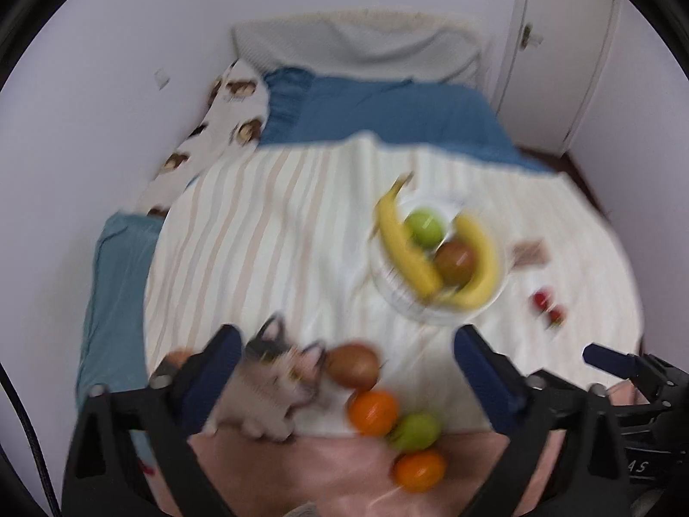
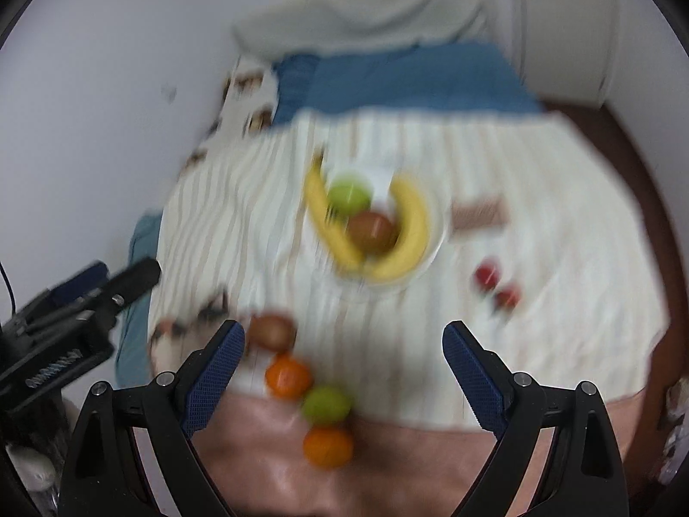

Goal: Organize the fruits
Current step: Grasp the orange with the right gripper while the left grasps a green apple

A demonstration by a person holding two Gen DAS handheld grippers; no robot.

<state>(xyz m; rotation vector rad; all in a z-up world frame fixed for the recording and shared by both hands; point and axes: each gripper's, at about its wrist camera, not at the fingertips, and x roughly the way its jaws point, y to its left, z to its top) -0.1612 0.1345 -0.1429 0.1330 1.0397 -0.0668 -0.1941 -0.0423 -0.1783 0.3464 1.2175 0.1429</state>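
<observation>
Hand-held gripper (image 1: 346, 351) pads (image 1: 484, 381) blue, knurled, apart.

Bed surface left of bowl (image 1: 435, 267): bare striped cloth (image 1: 267, 224), passage free. Near edge: row of loose fruit (image 1: 372, 405) and cat-print item (image 1: 275, 387) obstruct. Right of bowl: small red fruits (image 1: 547, 306) and brown card (image 1: 529, 252) lie in way.
</observation>
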